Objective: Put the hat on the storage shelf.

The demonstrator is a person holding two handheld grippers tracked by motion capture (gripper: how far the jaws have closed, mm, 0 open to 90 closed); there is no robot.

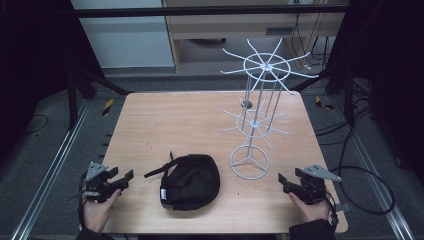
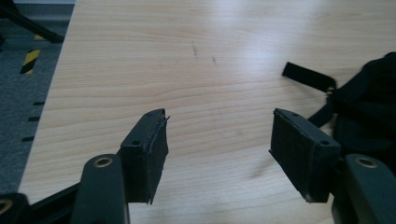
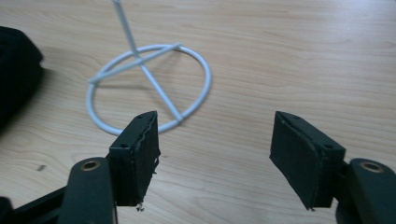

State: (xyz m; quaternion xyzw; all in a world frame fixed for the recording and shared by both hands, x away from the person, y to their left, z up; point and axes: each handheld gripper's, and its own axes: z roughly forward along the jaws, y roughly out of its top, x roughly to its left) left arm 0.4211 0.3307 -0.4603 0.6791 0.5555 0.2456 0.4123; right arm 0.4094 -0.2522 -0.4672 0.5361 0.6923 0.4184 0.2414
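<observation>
Wooden table (image 1: 165,120) under dim light, a gripper held at each near corner, both idle.

Low in the frame's middle lies the black cap (image 1: 191,181), its strap trailing toward upper left; just right of it stands the white wire rack (image 1: 257,117), its ring base flat on the wood. At lower left, a hand holds the left gripper (image 1: 126,179) low and angled toward the cap, jaws spread wide with nothing between. At lower right, the right gripper (image 1: 283,183) mirrors it, pointing inward near the rack's base, jaws likewise apart and empty.
</observation>
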